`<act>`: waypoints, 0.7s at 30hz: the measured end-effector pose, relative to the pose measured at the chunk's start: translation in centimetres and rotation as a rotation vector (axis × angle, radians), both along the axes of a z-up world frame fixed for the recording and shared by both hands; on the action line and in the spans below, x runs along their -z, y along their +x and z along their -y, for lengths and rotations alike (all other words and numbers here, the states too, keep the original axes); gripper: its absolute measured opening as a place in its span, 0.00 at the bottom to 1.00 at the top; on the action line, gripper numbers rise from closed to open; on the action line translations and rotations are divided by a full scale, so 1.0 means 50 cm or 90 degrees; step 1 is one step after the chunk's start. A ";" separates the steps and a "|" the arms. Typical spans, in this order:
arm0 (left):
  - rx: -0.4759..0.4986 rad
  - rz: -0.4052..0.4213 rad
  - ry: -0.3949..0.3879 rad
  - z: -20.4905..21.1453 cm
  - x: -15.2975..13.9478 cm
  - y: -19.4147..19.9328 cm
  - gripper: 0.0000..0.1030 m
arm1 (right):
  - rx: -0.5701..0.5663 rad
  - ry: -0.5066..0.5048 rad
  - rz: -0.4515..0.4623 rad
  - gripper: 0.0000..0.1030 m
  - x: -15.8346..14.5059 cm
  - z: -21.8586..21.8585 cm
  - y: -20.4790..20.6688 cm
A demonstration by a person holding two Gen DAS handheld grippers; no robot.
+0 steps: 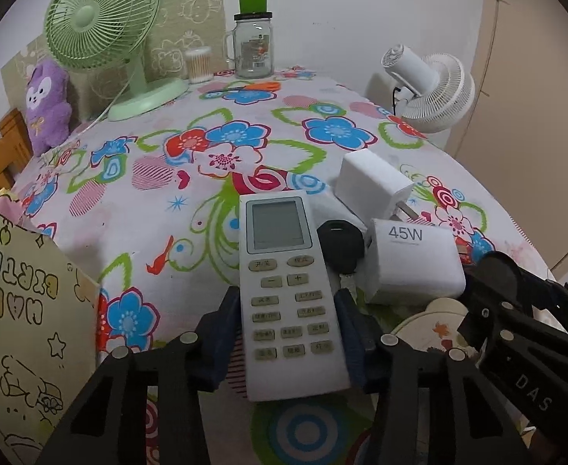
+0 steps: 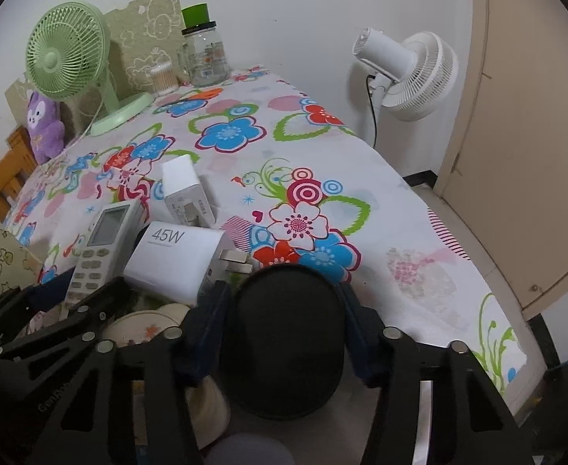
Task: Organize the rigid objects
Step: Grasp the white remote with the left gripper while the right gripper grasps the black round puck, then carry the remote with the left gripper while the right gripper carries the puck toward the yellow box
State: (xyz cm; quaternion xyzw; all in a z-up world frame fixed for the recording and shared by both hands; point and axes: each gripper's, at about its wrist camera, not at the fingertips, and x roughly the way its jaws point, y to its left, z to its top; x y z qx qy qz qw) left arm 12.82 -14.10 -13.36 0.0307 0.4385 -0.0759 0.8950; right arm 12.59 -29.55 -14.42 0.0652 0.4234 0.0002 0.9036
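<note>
At lower centre of each wrist view, the left gripper (image 1: 289, 333) clamps a white rectangular plastic remote control (image 1: 287, 290), while the right gripper (image 2: 284, 333) squeezes a black oval case (image 2: 284, 341) above the floral tablecloth (image 2: 245, 135).

"45W" stands out in grey on the white charger (image 1: 413, 261), and it reads just as clearly from the other side too (image 2: 175, 261). On the remote control (image 1: 289, 294), a plus and a minus sit on the two middle buttons; the rest carry Chinese characters too small to make out. The yellow gift bag (image 1: 24, 329) shows upside-down bubble letters, "HAPPY" over "BIRTH…", cut off at the edge. "DAS" is stamped on the right gripper's black arm (image 1: 532, 391).
</note>
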 end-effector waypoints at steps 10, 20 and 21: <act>-0.002 0.021 -0.004 -0.007 -0.025 -0.009 0.45 | 0.023 0.003 0.008 0.55 -0.015 0.004 -0.006; 0.002 0.045 -0.025 -0.023 -0.060 -0.025 0.45 | 0.027 0.001 0.038 0.55 -0.060 -0.005 -0.020; 0.001 0.049 -0.027 -0.026 -0.064 -0.028 0.45 | 0.026 0.001 0.041 0.55 -0.064 -0.008 -0.022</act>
